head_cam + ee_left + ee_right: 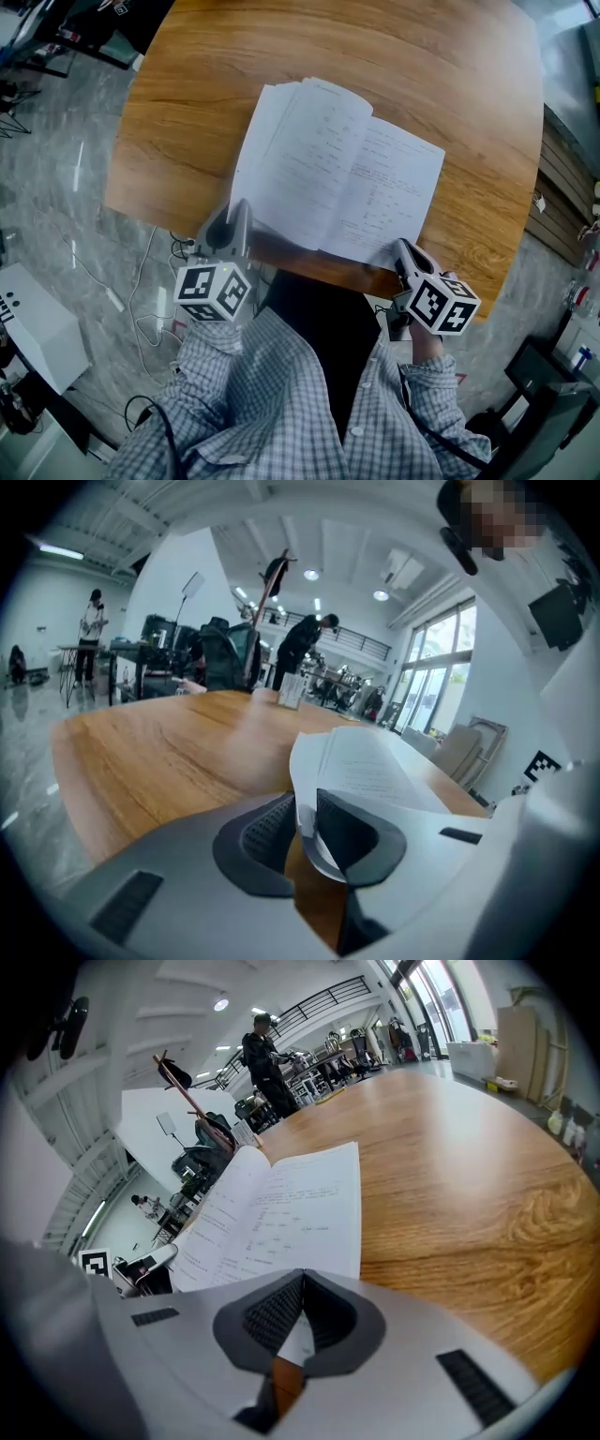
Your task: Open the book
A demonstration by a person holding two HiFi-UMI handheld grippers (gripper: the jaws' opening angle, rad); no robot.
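Observation:
The book (337,169) lies open on the round wooden table (187,122), white printed pages facing up. My left gripper (241,208) is at the book's near left corner, shut on a thin sheaf of the left-hand pages (375,771), which curl up between its pads. In the left gripper view, that gripper (302,822) shows the paper edge running through the narrow gap. My right gripper (398,248) sits at the near right corner. In the right gripper view, the right gripper (302,1312) is shut on the corner of the right-hand page (272,1213).
The table's near edge (309,267) runs just below the book. A white box (33,323) and cables (141,300) are on the floor at left, and dark equipment (544,375) stands at right. People (267,1054) stand among desks far behind the table.

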